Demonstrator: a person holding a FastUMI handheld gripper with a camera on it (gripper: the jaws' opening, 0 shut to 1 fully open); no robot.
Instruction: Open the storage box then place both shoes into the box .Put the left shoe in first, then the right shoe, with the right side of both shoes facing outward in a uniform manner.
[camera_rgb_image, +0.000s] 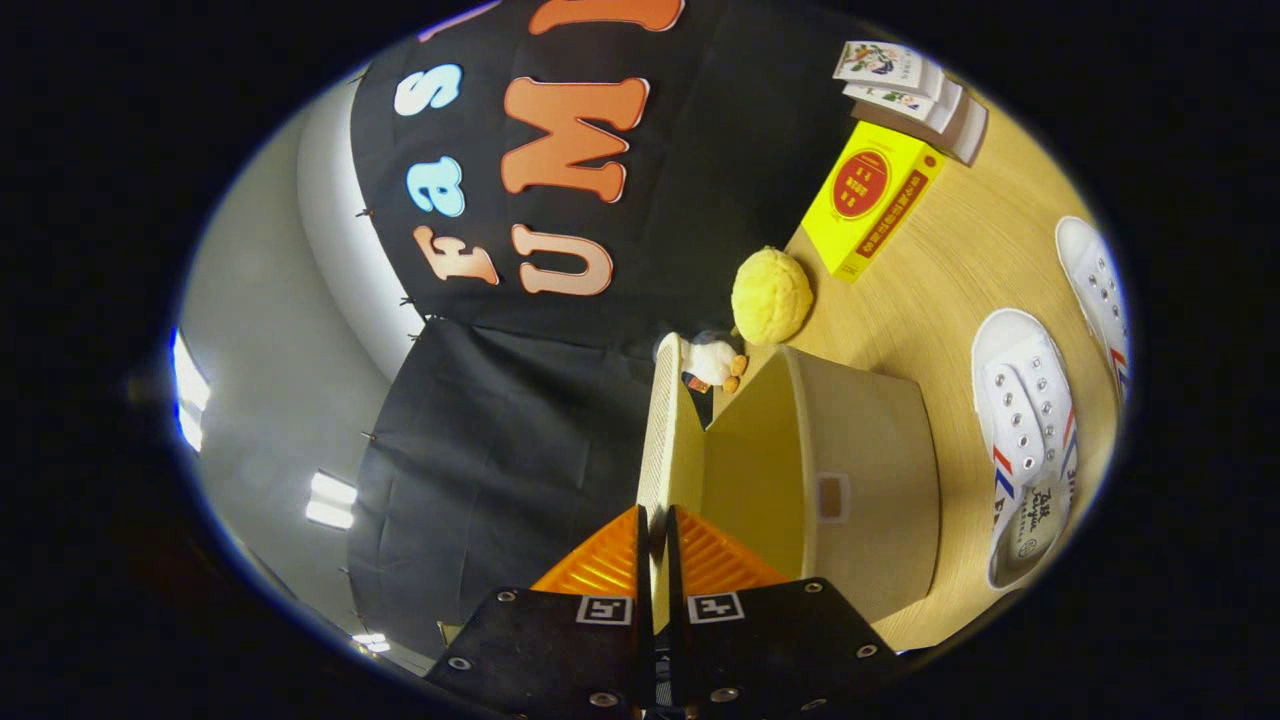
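Observation:
My gripper (655, 522) is shut on the thin edge of the beige lid (665, 430) of the storage box (860, 470). The lid is lifted away from the box body, and the box's pale inside wall (755, 470) shows between lid and body. The view is rolled sideways, so the wooden table (930, 290) stands upright beyond the box. Two white lace-up shoes with red and blue stripes lie on the table past the box: one shoe (1025, 420) close to it, the other shoe (1095, 280) farther off.
A yellow round plush (771, 296) and a small white toy (712, 364) sit just beyond the lid's far end. A yellow carton (872, 200) and a stack of books (910, 85) stand farther along the table.

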